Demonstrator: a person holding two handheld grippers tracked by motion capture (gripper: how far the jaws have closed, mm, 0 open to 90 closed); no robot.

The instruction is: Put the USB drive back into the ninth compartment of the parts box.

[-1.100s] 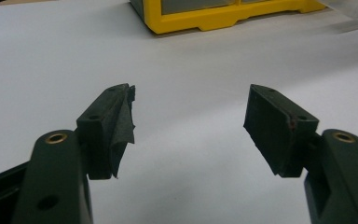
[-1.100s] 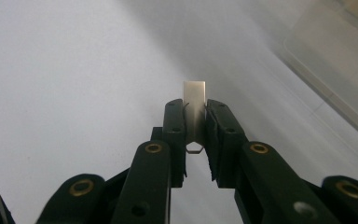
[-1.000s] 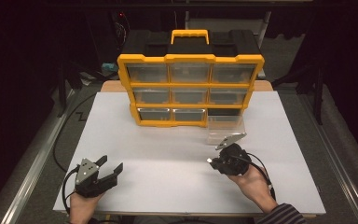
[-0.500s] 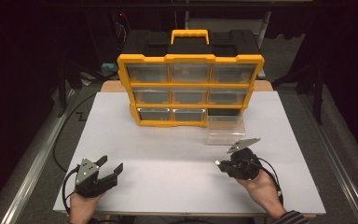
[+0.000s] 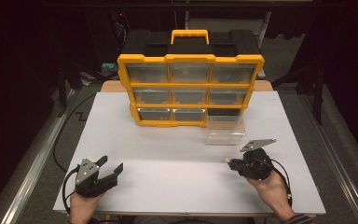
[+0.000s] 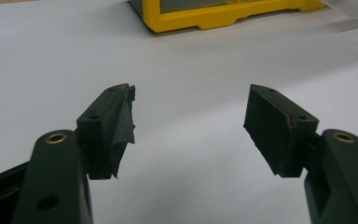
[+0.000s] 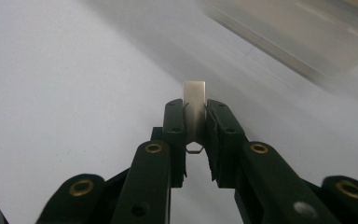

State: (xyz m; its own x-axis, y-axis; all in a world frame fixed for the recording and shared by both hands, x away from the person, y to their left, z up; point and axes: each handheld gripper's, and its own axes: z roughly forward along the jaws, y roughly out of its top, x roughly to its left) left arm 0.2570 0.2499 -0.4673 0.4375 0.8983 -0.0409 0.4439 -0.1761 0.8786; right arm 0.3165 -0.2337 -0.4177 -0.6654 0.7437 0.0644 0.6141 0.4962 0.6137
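A yellow drawer organizer (image 5: pixel 190 88) with clear drawers stands at the back middle of the white table (image 5: pixel 177 182). Its bottom-right drawer (image 5: pixel 226 129) is out and rests on the table in front of its slot. My right gripper (image 5: pixel 231 163) sits at the near right, just in front of that drawer, pointing left. In the right gripper view the gripper (image 7: pixel 195 106) is shut on a small flat silvery metal piece (image 7: pixel 194 92), with the clear drawer (image 7: pixel 303 37) blurred beyond. My left gripper (image 5: pixel 112 164) rests at the near left, open (image 6: pixel 189 114) with nothing between its fingers.
The organizer's yellow base (image 6: pixel 214 16) lies far ahead of the left gripper. A black cable (image 5: pixel 60 140) runs along the table's left edge. Dark stands and table rails surround the table.
My right gripper has drifted to the right, still in front of the pulled-out drawer, holding the metal piece. The left gripper has stayed still.
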